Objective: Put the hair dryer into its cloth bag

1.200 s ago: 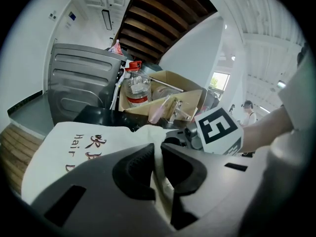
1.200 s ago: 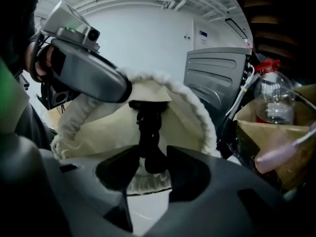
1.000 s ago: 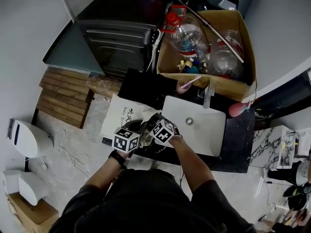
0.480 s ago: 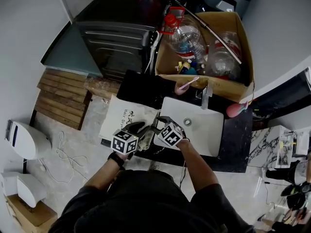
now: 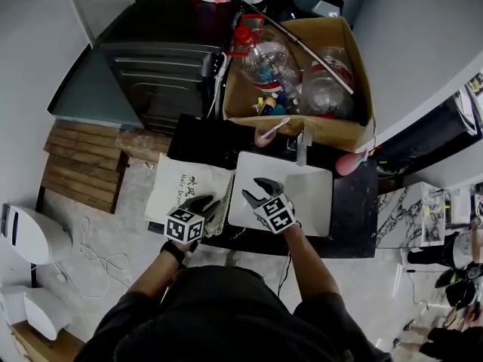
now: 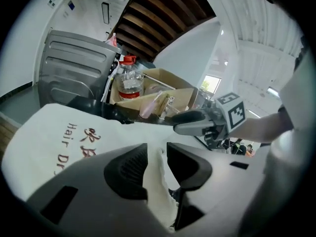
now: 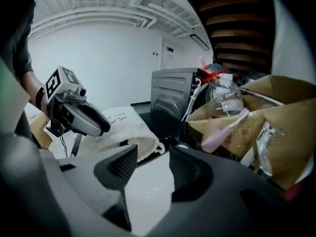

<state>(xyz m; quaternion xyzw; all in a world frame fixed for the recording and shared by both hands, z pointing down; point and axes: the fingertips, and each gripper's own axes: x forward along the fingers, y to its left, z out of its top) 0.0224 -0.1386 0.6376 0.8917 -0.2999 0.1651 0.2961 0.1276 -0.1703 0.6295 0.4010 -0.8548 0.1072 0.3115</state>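
The white cloth bag (image 5: 179, 187) printed "Hair Dryer" lies on the dark counter left of the basin; it also shows in the left gripper view (image 6: 59, 137) and the right gripper view (image 7: 123, 127). My left gripper (image 5: 202, 202) (image 6: 157, 152) is at the bag's mouth edge. Its jaws are opening, and the cloth rim stands loosely between them with a gap beside it. My right gripper (image 5: 256, 191) (image 7: 153, 164) hangs open and empty over the white basin (image 5: 309, 194). No hair dryer is visible in any view.
A cardboard box (image 5: 302, 127) holding plastic bottles stands behind the basin, with a pink stick (image 5: 269, 132) leaning on its front and a tap (image 5: 303, 145) beside it. A dark metal appliance (image 5: 162, 74) stands at the back left. Wooden slats (image 5: 79, 164) lie on the floor.
My right gripper has drawn away from the left one, rightward and up, from the bag's mouth to over the basin. The left gripper has stayed at the bag's edge.
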